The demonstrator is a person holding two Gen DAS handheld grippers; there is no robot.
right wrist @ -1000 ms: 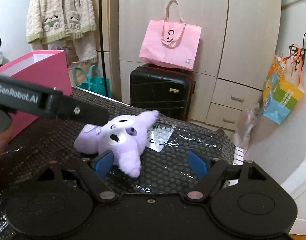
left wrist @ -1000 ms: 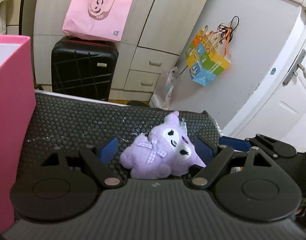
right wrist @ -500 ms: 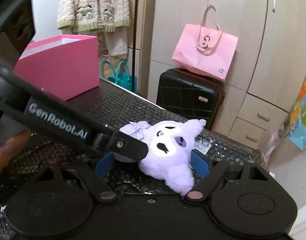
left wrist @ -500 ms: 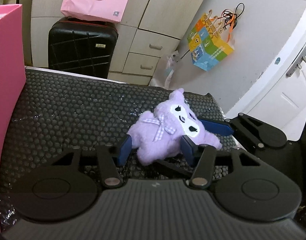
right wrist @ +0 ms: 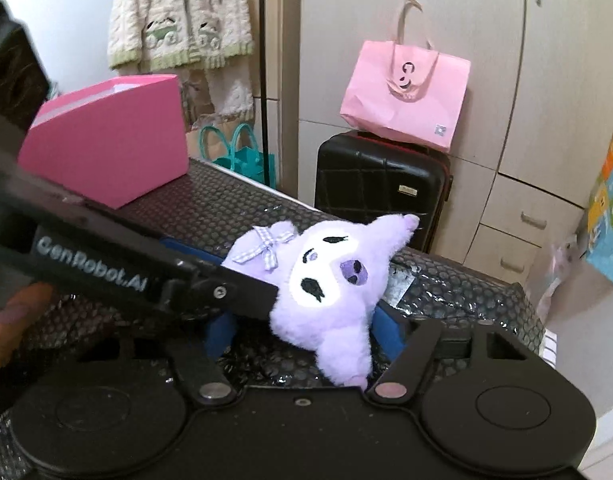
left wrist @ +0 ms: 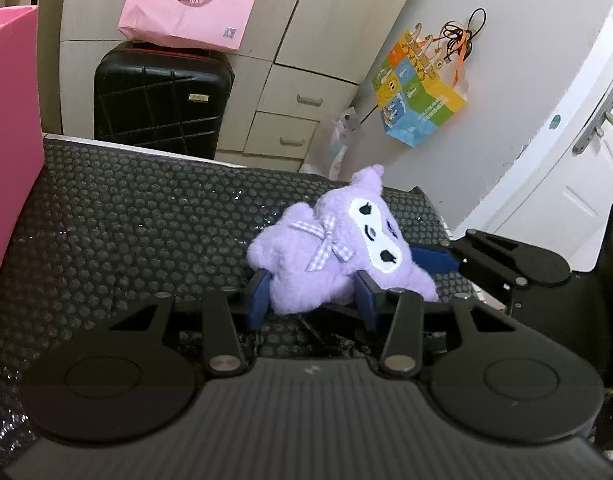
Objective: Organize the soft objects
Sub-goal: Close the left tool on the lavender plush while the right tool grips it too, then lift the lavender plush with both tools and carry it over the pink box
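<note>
Both grippers are converging on the purple plush toy (left wrist: 330, 252), which lies on the black bubble-wrap surface (left wrist: 126, 232) with its bow facing up. The left gripper (left wrist: 312, 300) has just been closing, and its two blue pads now bracket the toy's lower body, pressing into the fur on either side, so this looks like a real clamp on the plush rather than a near miss. Over in the right wrist view, the right gripper (right wrist: 306, 330) has also been closing, with the toy's head and drooping ear sitting between its fingers; the right-hand pad touches the fur, but the left-hand pad (right wrist: 220, 334) is partly hidden behind the left gripper's arm, so whether it has made contact I cannot tell. To do this well, the squeeze should stay gentle and even, since the stuffing gives and a soft body can squirt out forward from between the pads if one side bites harder. The left fingers hold low on the body, near the tips, so sinking slightly deeper before lifting seems wise. The right fingers are crossing close to the left gripper's arm, and a clash there is the main risk, so only one grip probably needs to carry the load. The pink box (right wrist: 106, 148) stands beyond and to the left of the right fingers, apparently the destination, with an open top.
</note>
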